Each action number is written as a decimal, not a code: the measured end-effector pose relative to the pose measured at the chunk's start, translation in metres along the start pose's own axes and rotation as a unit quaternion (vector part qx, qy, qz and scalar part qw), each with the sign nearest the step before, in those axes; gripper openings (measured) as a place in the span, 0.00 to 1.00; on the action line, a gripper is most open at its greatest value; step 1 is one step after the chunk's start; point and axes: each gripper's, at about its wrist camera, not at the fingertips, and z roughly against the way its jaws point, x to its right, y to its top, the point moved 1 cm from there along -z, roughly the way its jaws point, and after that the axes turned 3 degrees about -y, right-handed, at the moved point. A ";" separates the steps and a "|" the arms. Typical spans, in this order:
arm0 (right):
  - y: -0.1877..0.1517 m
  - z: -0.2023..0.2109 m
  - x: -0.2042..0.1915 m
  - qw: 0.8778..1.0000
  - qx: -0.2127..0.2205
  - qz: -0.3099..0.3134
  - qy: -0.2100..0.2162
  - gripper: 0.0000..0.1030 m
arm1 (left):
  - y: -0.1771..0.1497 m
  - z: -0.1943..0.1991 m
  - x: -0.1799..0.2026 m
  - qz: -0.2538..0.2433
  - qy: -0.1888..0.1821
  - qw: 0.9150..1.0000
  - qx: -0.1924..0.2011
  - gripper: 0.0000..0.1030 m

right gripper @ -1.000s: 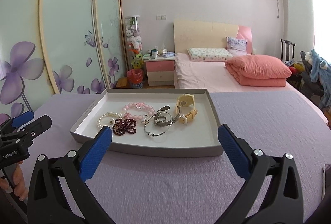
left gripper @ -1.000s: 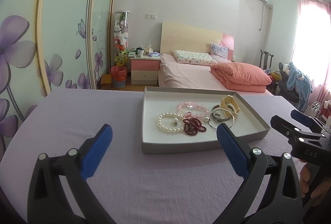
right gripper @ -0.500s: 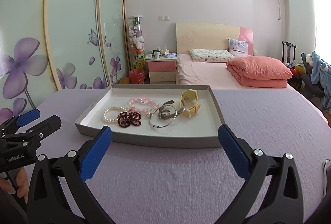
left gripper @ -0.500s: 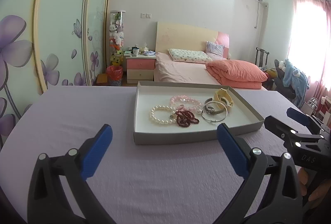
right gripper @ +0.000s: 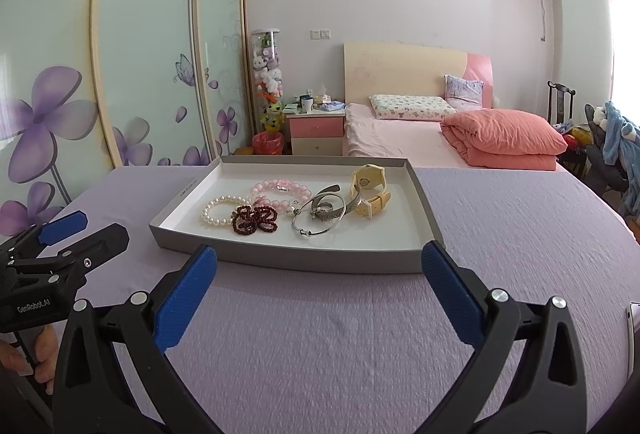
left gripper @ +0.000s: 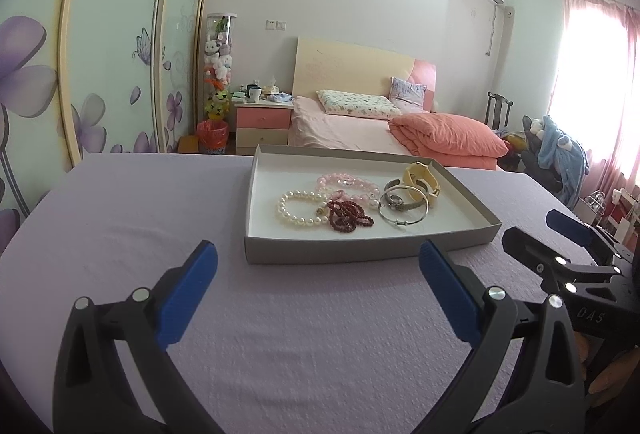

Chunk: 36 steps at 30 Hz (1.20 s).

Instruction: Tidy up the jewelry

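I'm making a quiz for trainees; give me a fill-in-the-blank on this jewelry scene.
1. The jewelry lies in a shallow grey cardboard tray on a ____ cloth.
2. The dark red bead bracelet lies beside the white ____ bracelet.
3. Both tools, left tool and right tool, are ____.

Answers: purple; pearl; open

Edge-cropped object (right gripper: 634, 330), perhaps a phone

On the table (left gripper: 120, 218): tray (left gripper: 360, 254), holding pearl bracelet (left gripper: 298, 207) at left, bead bracelet (left gripper: 349, 215) just beside it, bangle (left gripper: 404, 211) and watch (left gripper: 422, 181) at right. Behind the table: bed (left gripper: 360, 129), nightstand (left gripper: 262, 121) to its left.
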 end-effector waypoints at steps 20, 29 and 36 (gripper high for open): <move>0.000 -0.001 0.002 1.000 0.000 -0.005 0.001 0.99 | -0.002 0.000 0.004 -0.006 -0.002 1.000 0.004 0.98; -0.001 -0.001 0.002 1.000 0.000 -0.005 0.002 0.99 | -0.006 -0.001 0.004 -0.007 -0.003 1.000 0.000 0.98; -0.001 -0.001 0.001 1.000 -0.001 -0.006 0.002 0.99 | -0.006 -0.003 0.004 -0.007 -0.003 1.000 -0.003 0.98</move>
